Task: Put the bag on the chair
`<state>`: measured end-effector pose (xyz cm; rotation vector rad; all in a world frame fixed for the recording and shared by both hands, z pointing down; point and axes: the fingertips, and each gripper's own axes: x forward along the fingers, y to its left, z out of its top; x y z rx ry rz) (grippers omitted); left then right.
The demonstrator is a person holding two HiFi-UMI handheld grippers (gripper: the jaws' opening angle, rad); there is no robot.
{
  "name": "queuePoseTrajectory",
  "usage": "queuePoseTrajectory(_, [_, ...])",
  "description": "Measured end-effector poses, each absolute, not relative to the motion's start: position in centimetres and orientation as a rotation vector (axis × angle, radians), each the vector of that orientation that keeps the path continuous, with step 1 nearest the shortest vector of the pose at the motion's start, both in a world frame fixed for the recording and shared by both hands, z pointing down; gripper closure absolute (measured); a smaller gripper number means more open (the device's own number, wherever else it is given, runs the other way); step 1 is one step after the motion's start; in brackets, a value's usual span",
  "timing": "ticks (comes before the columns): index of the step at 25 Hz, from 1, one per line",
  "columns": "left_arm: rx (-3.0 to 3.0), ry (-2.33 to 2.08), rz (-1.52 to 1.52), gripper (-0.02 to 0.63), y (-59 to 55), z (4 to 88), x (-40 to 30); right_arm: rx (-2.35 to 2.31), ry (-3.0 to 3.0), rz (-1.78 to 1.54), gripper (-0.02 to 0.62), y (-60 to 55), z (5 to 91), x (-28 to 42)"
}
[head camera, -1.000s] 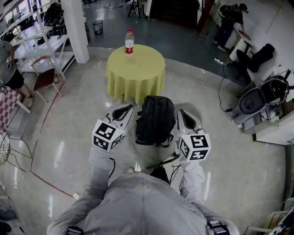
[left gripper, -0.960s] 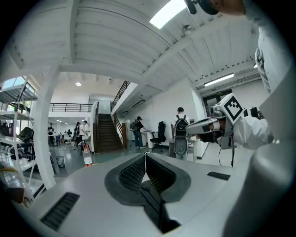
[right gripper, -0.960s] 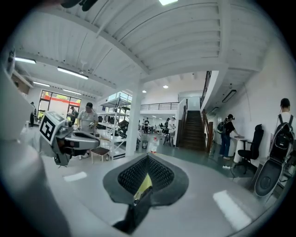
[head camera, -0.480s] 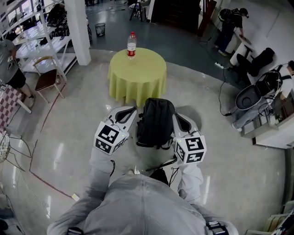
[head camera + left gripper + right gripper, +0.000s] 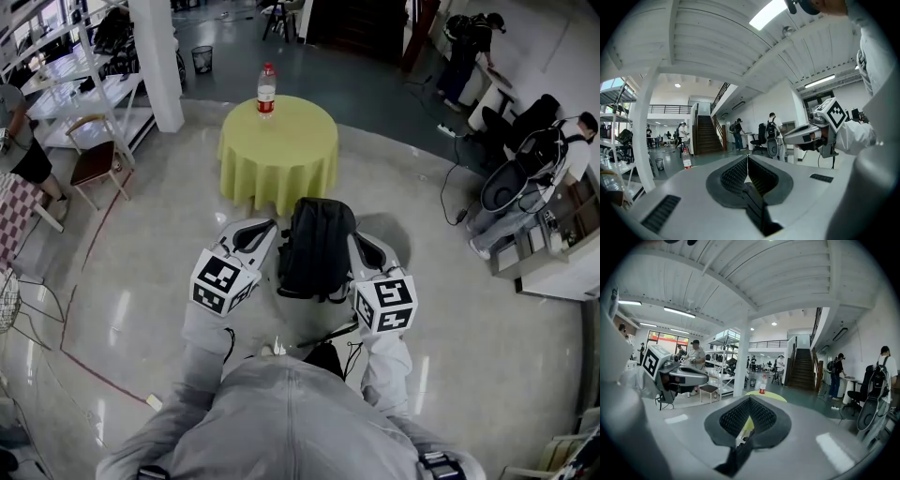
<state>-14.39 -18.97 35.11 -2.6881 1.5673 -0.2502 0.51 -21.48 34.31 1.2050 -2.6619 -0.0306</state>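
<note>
Evidently the black bag [image 5: 317,246] hangs between the claws, clear of the floor and short of the yellow tabletop [image 5: 286,131]. The left claw [image 5: 258,226] and right claw [image 5: 362,240] are clenched, each seemingly on a dark strap. The bag looks soft, saggy and fairly weighty, so the straps suit best.

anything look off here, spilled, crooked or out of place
Nothing stands out. The bag hangs between the left tongs and the right tongs, each shut on a dark strap of it. The bottle stands upright on the round table, and nothing looks spilled.
</note>
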Motion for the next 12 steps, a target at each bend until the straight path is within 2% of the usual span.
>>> queuePoseTrajectory(12, [-2.7, 1.601, -0.273, 0.595, -19.33, 36.05, -14.41, 1.202, -2.65, -0.002, 0.584, -21.69, 35.36, 0.81])
